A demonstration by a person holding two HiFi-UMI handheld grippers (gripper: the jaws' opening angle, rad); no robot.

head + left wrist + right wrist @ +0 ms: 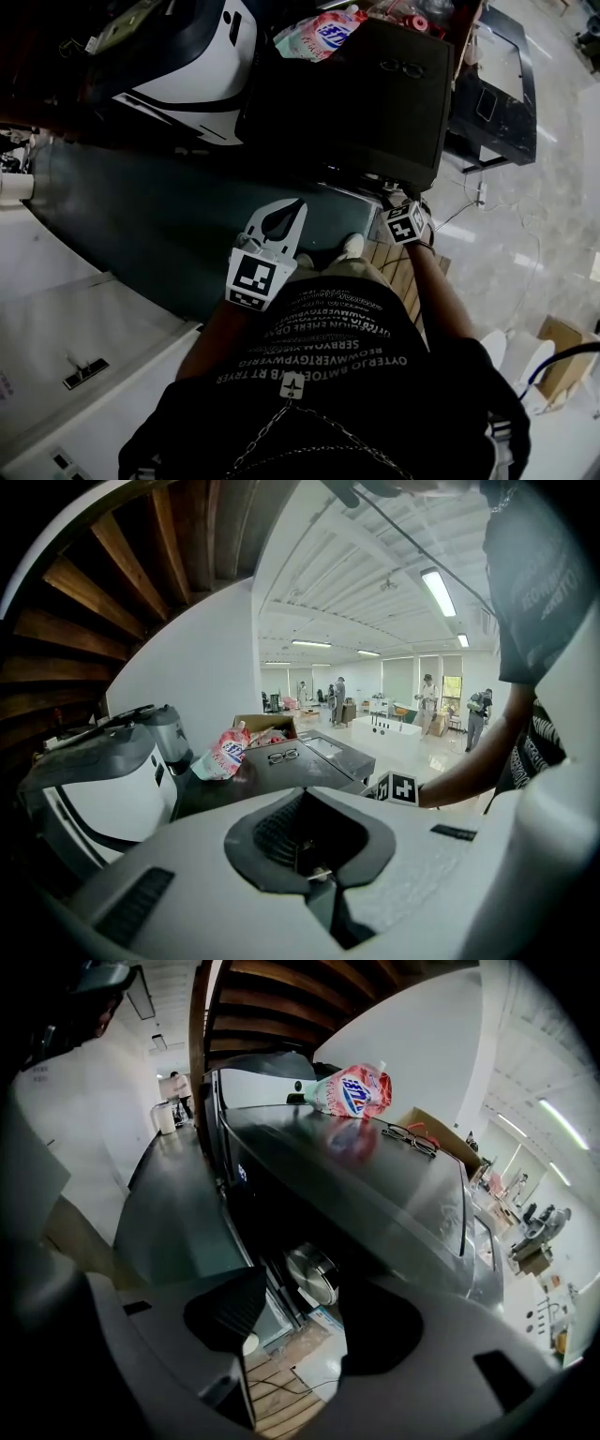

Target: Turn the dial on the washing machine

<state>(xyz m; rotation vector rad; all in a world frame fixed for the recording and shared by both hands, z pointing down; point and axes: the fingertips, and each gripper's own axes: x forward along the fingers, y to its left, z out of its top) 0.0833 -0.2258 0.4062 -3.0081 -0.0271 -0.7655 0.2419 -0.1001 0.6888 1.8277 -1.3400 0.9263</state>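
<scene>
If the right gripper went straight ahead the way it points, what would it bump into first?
Most likely the silver dial on the front of the dark washing machine. It sits straight ahead, in the gap between the right gripper's open jaws. How far off it is remains hard to tell.

I see 1 round, brushed-silver dial [314,1276] sticking out from the dark washing machine's [375,1185] front, below its glossy top.

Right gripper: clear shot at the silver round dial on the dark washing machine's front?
Probably yes. The right gripper has its fingers apart, and the silver round dial shows in the gap between them with nothing in front of it. It is not on the dial yet.
</scene>
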